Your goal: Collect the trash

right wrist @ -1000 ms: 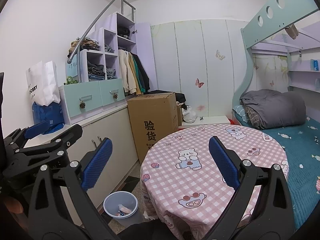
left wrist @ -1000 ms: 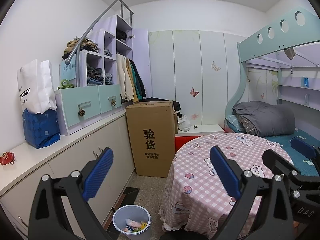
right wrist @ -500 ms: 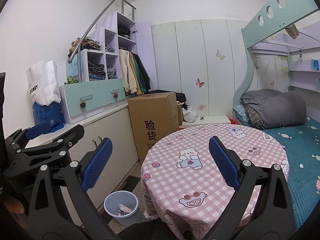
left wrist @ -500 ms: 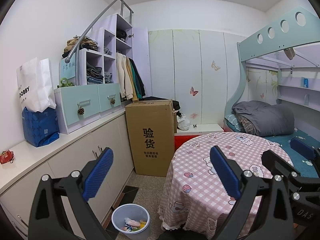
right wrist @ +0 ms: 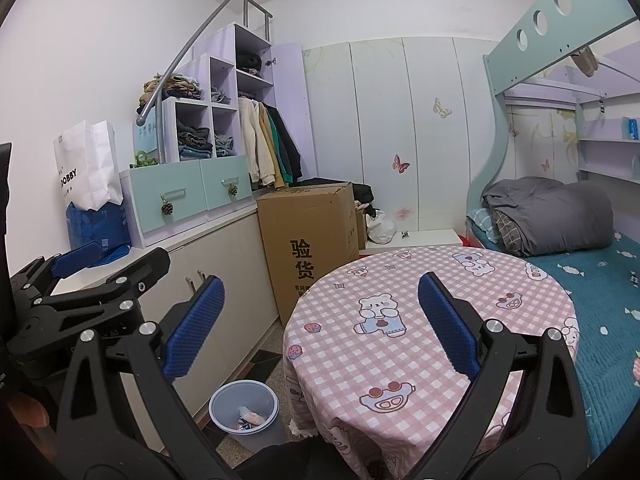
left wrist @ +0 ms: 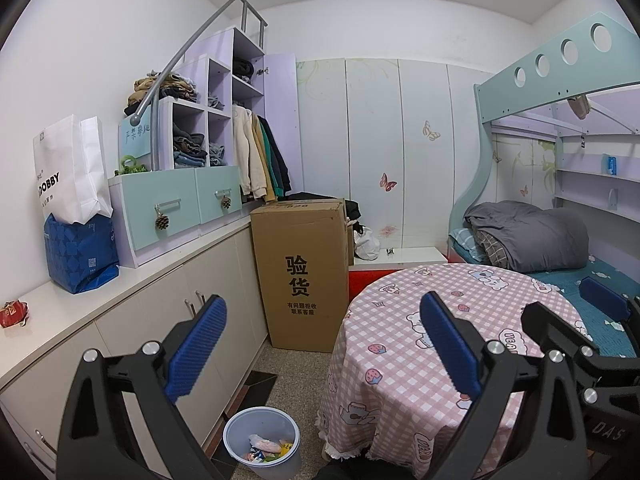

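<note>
We hold both tools spread wide and empty — the left tool [left wrist: 320, 352] and the right tool [right wrist: 316, 328] each show blue pads far apart with nothing between them. The trash we can make out is a small red crumpled wrapper [left wrist: 14, 313] lying on the white bench [left wrist: 100, 300] along the left wall, near its close end and well apart from the blue bag [left wrist: 80, 252] further along; at the rim of the fisheye it is too small for us to be sure what it is. It sits off to the left of both tools and slightly above the left one's pads, so the left tool is the nearer and would have to swing hard leftward to face it. The bin [left wrist: 262, 440] stands on the floor just beside the round bench with the pink checked cloth [right wrist: 420, 320] — low and between the two tools — and already holds scraps. That cloth looks bare.
</note>
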`<state>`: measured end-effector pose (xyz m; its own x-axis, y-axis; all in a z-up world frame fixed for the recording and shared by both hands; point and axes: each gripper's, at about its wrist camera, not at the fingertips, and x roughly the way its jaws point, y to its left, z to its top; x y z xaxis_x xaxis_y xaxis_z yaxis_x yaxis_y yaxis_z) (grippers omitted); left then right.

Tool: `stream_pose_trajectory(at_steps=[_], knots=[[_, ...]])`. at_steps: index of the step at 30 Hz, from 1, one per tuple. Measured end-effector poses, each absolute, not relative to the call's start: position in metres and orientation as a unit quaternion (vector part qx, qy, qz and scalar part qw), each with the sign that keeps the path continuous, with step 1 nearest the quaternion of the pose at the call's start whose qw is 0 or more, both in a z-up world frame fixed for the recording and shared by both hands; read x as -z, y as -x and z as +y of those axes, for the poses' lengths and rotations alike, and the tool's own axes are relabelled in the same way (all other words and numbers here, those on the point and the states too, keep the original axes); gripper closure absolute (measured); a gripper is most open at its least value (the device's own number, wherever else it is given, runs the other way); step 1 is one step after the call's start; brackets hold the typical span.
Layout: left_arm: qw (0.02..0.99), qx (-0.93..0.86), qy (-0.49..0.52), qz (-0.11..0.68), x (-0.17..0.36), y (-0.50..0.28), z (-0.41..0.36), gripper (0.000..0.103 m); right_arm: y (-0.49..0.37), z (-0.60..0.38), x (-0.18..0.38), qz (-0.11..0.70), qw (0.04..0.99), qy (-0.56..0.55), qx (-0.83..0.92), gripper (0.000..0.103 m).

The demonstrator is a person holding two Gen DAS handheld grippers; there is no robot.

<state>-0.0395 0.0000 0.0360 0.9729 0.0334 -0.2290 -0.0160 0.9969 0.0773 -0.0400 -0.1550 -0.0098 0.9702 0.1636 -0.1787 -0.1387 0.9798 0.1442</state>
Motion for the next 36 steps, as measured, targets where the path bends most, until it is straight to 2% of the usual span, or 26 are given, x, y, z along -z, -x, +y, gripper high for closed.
stream_pose_trajectory(at_steps=[36], knots=[[0.992, -0.011, -0.039, 0.119, -0.0324, 0.0387, 0.0029, 0.008, 0.0418, -0.1519, 0.0099, 0.098, 0.990, -0.068, -0.080, 0.007]])
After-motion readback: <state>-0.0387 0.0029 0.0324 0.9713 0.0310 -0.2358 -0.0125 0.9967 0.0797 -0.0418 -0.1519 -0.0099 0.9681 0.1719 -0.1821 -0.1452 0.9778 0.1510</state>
